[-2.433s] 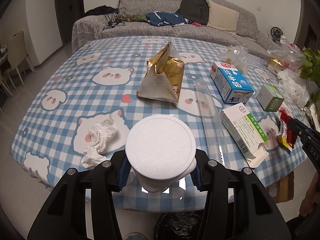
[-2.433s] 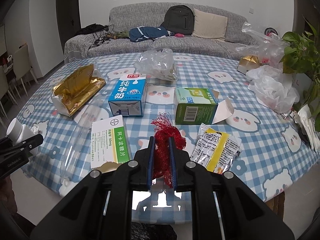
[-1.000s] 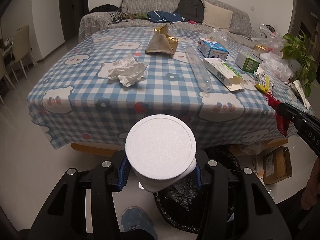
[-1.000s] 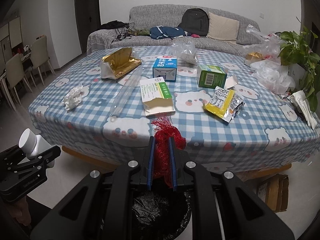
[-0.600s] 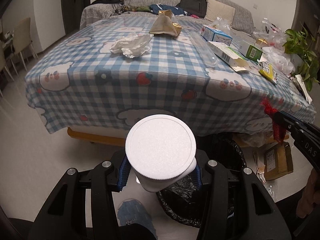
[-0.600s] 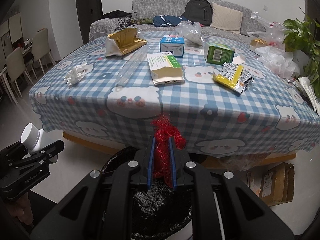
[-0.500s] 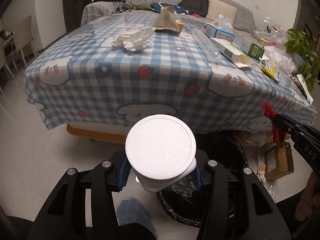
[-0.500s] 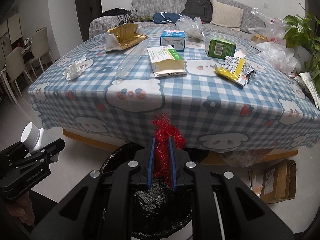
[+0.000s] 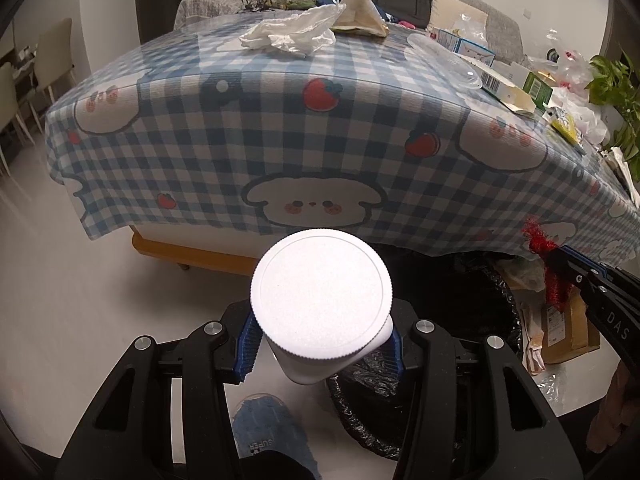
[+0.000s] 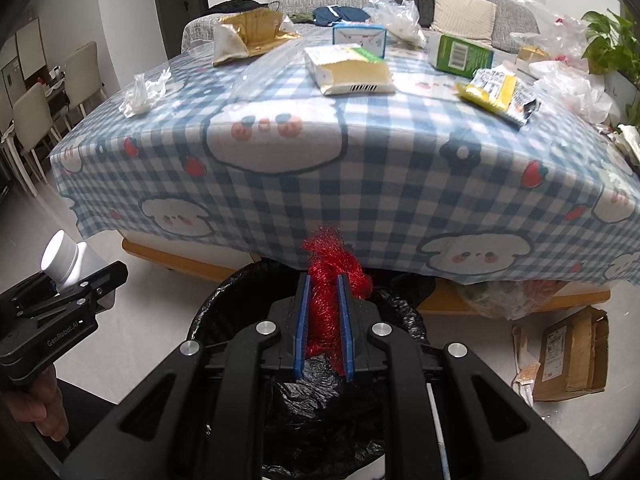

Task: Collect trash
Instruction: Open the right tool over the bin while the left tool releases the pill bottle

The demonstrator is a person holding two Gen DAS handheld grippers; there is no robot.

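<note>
My left gripper point(image 9: 320, 344) is shut on a white plastic bottle point(image 9: 321, 300), cap toward the camera, held below the table edge; the bottle also shows in the right wrist view point(image 10: 68, 258). My right gripper point(image 10: 323, 316) is shut on a red mesh tuft point(image 10: 334, 276), held over the mouth of a bin lined with a black bag point(image 10: 320, 408). In the left wrist view the bin point(image 9: 432, 392) lies just behind and right of the bottle, and the red tuft point(image 9: 548, 256) is at the right.
The table with a blue checked cloth point(image 10: 320, 168) carries crumpled tissue point(image 10: 142, 92), a gold bag point(image 10: 248, 36), a clear plastic sleeve point(image 10: 272, 68), boxes point(image 10: 348, 70), a yellow wrapper point(image 10: 496, 92) and plastic bags. A cardboard box point(image 10: 568, 356) lies on the floor. Chairs point(image 10: 36, 116) stand at left.
Both grippers have dropped from above the tabletop to below its front edge. The bin has come into view under the right gripper. Both grips are unchanged.
</note>
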